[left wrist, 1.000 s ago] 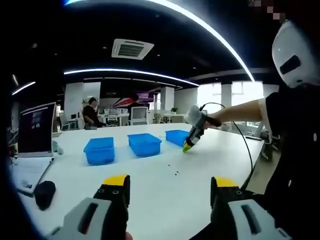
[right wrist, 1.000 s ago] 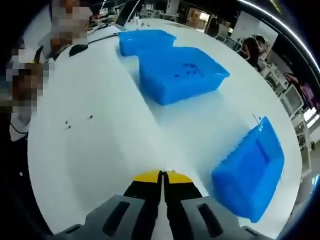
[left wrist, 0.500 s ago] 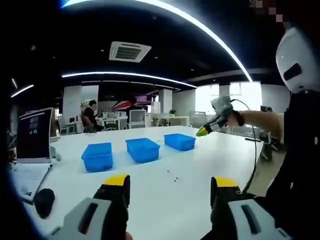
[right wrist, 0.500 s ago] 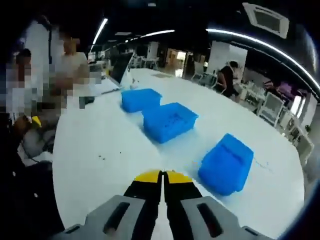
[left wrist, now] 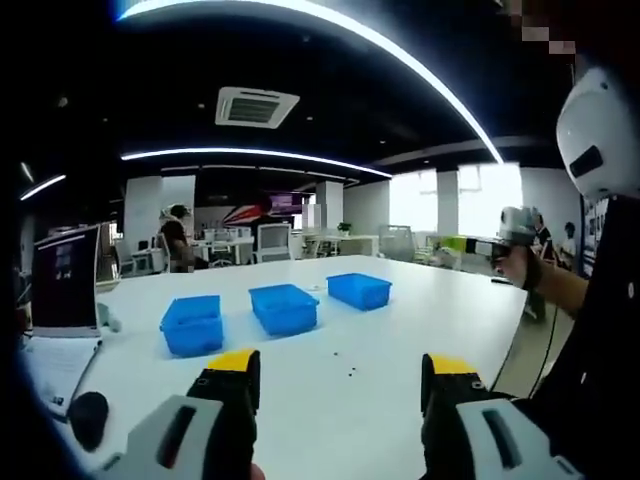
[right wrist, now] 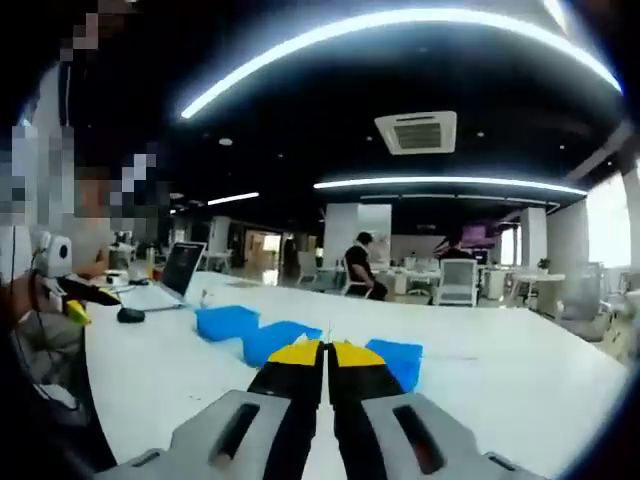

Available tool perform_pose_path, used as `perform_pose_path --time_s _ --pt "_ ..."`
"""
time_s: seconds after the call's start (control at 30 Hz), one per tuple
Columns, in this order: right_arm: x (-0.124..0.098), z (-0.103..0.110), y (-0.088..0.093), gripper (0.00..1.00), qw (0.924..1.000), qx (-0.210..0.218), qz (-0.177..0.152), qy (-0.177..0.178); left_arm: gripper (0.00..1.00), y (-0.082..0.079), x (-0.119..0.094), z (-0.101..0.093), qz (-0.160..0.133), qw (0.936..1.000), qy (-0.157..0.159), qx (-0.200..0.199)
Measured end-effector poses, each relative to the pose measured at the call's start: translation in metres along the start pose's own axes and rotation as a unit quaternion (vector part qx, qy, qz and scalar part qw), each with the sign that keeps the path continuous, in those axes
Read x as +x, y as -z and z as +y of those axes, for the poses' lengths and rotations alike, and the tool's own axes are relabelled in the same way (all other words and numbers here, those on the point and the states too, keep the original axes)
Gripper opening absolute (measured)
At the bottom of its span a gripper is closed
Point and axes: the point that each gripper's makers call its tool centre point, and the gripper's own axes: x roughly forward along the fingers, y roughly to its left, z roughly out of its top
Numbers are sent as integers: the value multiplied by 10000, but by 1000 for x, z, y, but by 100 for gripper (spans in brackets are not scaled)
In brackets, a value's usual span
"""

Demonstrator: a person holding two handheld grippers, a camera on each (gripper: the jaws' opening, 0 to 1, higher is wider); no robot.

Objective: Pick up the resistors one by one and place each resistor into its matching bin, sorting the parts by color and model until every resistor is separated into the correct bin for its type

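Tiny, light resistors [left wrist: 349,373] at frame centre need pinching mid-body; left gripper [left wrist: 340,385] gapes wide, right gripper [right wrist: 327,362] sits closed.

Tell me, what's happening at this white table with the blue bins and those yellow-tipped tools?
A person holds a gripper in each hand for sorting resistors. Three blue bins stand in a row on the white table, with a few loose resistors lying in front of them. The left gripper is open and hovers low over the table. The right gripper has its jaws shut and is raised well away from the bins. A laptop sits at the table's edge.
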Motion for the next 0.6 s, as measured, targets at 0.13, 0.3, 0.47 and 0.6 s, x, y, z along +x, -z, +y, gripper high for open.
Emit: perform_pose_path --time_s 0.13,0.3,0.47,0.6 --pt "17 -11 -4 5 10000 -12 7 9 66 -1 -2 2 -12 10000 -44 6" --pt "47 -32 -14 5 10000 -27 -95 11 66 -1 -7 4 -42 9999 -114 -6" --pt "91 -51 -14 5 9999 -117 61 -38 66 -2 -12 5 -61 9999 -155 -6" --pt "122 -64 -10 5 9997 -158 169 -39 66 -2 -14 5 -69 9998 -185 2"
